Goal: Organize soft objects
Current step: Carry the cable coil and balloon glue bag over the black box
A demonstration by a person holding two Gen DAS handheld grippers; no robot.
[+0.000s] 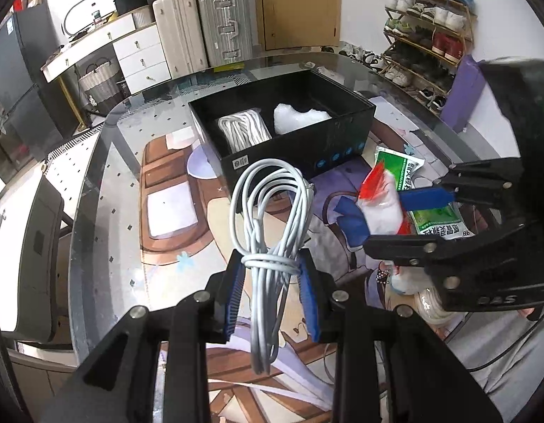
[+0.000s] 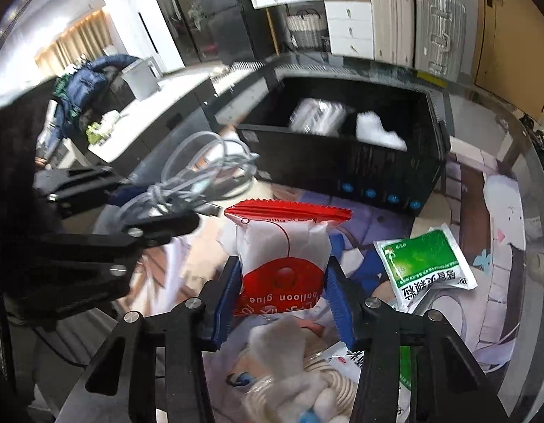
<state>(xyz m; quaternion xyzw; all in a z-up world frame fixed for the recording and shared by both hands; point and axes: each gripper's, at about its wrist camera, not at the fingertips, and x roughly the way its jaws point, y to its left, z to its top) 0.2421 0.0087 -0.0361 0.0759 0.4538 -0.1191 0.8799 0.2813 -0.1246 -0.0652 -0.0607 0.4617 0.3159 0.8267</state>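
My left gripper (image 1: 272,275) is shut on a coiled grey cable (image 1: 272,218) and holds it above the table, in front of the black divided box (image 1: 342,141). The box holds a white rope bundle (image 1: 242,130) and a white soft lump (image 1: 300,118). My right gripper (image 2: 282,282) is shut on a red and white balloon glue packet (image 2: 282,246), also held above the table; the packet shows in the left wrist view (image 1: 381,201). The left gripper with its cable (image 2: 187,183) shows at the left of the right wrist view, and the box (image 2: 377,162) lies behind.
A green and white sachet (image 2: 427,264) lies on the glass table (image 1: 106,183) right of the packet. A cream rope coil (image 2: 328,377), white cloth and another sachet lie under my right gripper. Suitcases, drawers and a shoe rack stand beyond the table.
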